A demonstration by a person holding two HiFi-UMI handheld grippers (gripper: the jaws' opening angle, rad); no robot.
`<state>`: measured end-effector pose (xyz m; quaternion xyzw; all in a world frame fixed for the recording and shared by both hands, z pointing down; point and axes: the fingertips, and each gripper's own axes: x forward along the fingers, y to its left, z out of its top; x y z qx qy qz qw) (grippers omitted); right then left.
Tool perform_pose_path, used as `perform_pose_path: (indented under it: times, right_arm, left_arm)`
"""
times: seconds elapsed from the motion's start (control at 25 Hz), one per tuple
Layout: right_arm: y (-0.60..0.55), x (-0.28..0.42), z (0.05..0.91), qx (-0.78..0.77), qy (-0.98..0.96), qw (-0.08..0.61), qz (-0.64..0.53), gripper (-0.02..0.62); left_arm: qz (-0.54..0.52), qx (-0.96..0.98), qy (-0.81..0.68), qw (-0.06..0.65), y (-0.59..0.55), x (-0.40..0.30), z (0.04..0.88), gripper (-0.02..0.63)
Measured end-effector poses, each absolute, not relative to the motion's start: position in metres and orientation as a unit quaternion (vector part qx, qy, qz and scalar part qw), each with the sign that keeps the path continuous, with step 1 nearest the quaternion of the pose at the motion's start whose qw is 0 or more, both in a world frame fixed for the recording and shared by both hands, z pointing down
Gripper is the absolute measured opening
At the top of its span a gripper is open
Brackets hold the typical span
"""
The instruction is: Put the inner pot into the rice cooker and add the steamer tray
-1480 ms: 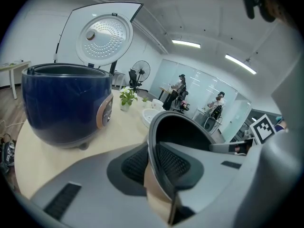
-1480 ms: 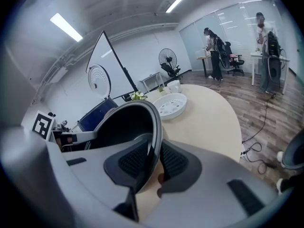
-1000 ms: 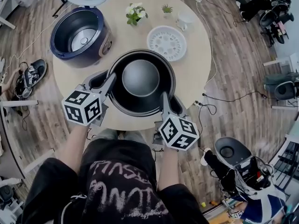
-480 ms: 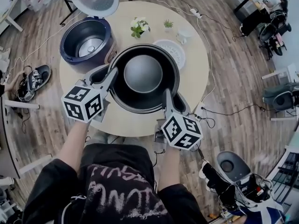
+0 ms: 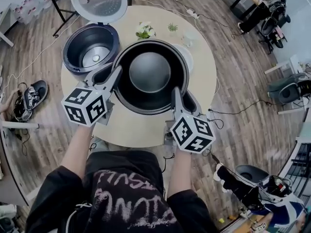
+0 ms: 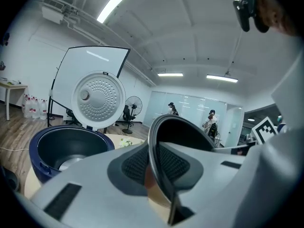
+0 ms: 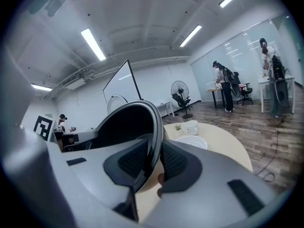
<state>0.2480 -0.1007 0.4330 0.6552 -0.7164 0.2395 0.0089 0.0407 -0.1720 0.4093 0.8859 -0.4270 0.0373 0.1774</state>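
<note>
**Left.** The rice cooker [image 5: 77,57] stands at the far left edge of the round desk [image 5: 141,127]. Its lid [image 5: 98,1] is swung up and back, so the cavity is open from above. A pair of shoes [image 5: 29,97] lies on the floor, well clear of the desk.

**Left gripper** [image 5: 116,73]. Its jaws are clamped on the left rim of the inner pot [image 5: 149,74]. The left gripper view shows the rim pinched edge-on between both pads.

**Centre.** The inner pot hangs in the air over the middle of the desk, mouth up. From the head view its left rim is just beside the cooker's right wall, but I cannot tell how high above it. Bare desk shows between the pot and the near edge.

**Right gripper** [image 5: 175,92]. Its jaws are closed on the pot's near right rim, with a pad on each side of the wall.

**Right.** The steamer tray [image 5: 188,58] lies flat on the desk beyond the pot, with only a sliver showing past the rim. A flower pot [image 5: 144,30], a small plant [image 5: 172,27] and a white cup [image 5: 188,39] stand along the far edge.

**Change.** A second ago the pot sat lower and nearer the person, with the whole tray in view. It has since risen and shifted towards the cooker. Both grips are unchanged.

**Count.** One cooker, one inner pot, one tray, two grippers, two plants, one cup.
</note>
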Motion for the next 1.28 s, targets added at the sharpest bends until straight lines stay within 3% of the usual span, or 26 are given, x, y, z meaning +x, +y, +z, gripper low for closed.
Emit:
perform_pose_path:
  times: [0.72,1.28]
  right_arm:
    - [-0.13,0.11,0.367,0.737,-0.648,0.012,0.192,0.086]
    - [-0.175,0.01,0.334,0.736,-0.656,0.01,0.165,0.086]
  left_arm:
    - [-0.018,0.925,-0.325,0.193,-0.235,-0.084,0.363,0.075]
    - [-0.052,0.924,-0.329,0.189,-0.279,-0.186,0.332,0.074]
